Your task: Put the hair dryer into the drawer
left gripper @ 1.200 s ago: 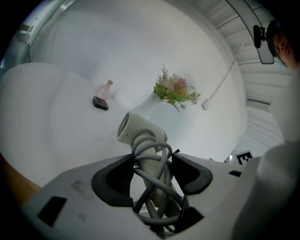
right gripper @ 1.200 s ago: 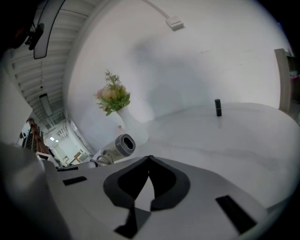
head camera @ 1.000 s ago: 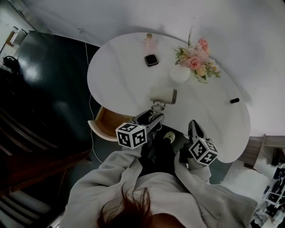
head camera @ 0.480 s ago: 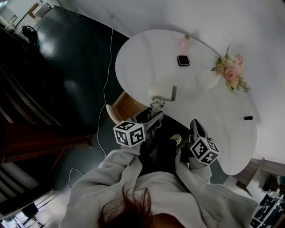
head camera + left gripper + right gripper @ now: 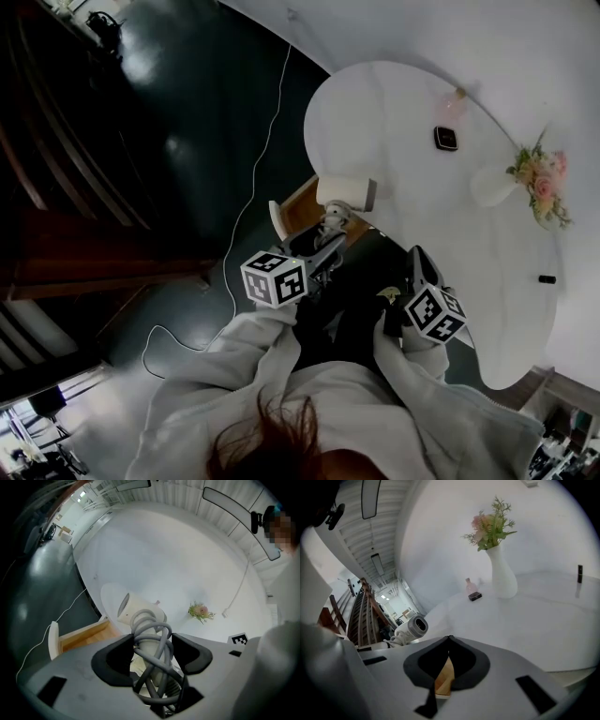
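Near the bottom of the head view, just past the person's pale sleeves, the left gripper (image 5: pixel 152 638) has its 2 jaws spread wide and clamped on the handle of the hair dryer (image 5: pixel 137 612). The pads press through the grey cord (image 5: pixel 157 648) wound round that handle. The right gripper (image 5: pixel 449 641), at lower right in that view, is closed with its tips meeting and carries nothing. Beyond the left jaws, near frame centre, the dryer's pale head sits just right of the open wooden drawer (image 5: pixel 298 206). The drawer juts from under the edge of the white table (image 5: pixel 394 112), and the dryer is not yet inside it.

The likeliest trouble is the cord. The pads bear on loose coils rather than bare handle, so the dryer could twist or slip as it is lowered. Also, 1 drooping loop could catch on the drawer's rim. The head might knock the table edge above the drawer if it goes in too high.

The drawer's depth cannot be told, since only part of its inside shows. The plug is not visible. Farther off, the vase of flowers (image 5: pixel 501 573) stands well apart from all this.
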